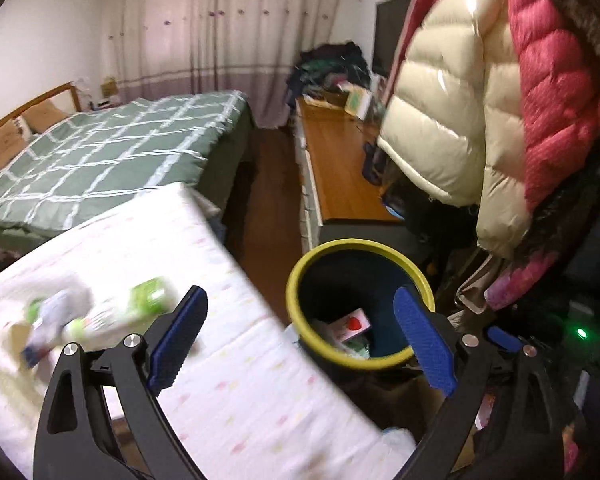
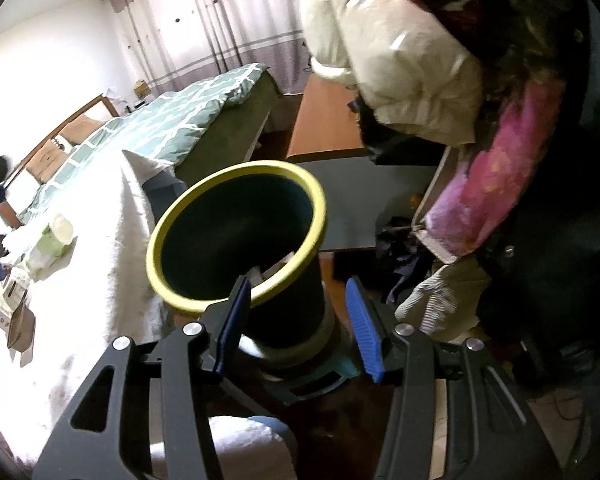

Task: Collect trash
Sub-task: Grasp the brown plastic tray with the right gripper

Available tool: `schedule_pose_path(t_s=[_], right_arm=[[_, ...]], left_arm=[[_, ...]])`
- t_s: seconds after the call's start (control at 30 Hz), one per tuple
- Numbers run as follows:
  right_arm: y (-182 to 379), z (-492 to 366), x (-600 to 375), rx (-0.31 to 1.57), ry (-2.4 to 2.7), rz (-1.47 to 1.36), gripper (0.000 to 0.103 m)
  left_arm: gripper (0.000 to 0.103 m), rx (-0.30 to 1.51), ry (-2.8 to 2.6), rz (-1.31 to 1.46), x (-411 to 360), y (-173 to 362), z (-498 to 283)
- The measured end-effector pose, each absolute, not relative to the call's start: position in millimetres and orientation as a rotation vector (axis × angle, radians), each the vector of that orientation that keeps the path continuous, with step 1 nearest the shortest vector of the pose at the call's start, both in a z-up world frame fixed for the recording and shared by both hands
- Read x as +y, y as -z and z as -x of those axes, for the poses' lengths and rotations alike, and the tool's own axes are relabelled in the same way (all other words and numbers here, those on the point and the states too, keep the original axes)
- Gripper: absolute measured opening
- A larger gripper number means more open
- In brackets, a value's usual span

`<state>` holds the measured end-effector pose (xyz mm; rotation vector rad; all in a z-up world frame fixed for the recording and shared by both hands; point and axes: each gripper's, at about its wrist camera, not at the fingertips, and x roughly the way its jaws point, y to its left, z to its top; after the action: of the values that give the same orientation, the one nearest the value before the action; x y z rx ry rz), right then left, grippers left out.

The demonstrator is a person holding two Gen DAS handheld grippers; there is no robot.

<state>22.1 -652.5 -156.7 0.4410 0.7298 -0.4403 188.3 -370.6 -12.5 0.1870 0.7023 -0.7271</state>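
Left gripper empty above the bin, right gripper clamping the bin's wall.

The left gripper (image 1: 300, 344) stands wide with nothing between its pads, tilted downward; the yellow-rimmed trash bin (image 1: 300, 268) sits near its 1 o'clock, a strawberry-printed carton (image 1: 350, 324) already inside. Remaining trash, a green-labelled bottle (image 1: 116, 312) lying with its long axis 8-to-2 o'clock, rests on the white cloth-covered table (image 1: 236, 380) at 10 o'clock, nearer this hand. The right gripper (image 2: 296, 324), angled downward too, straddles the bin rim (image 2: 236, 236), apparently gripping it, one pad inside.
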Motion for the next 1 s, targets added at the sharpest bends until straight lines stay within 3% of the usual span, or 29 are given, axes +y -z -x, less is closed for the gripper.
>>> schedule_pose_path(t_s=[0.53,0.8,1.0], right_arm=[[137.0,-82.8,-532.2,0.773,0.192,-0.310,0.049],[118.4,-121.2,-428.6,0.779,-0.015,-0.229,0.050],[107.2,-145.9,-372.8,0.772,-0.112,-0.204,0.065]], left_arm=[[0.096,0.666,0.286,-0.075,-107.6,16.2,-133.0],[0.096,0.665,0.174,-0.016,-35.3,28.0,-116.9],[0.097,0.662,0.178,0.009,-16.1,32.6,-111.1]])
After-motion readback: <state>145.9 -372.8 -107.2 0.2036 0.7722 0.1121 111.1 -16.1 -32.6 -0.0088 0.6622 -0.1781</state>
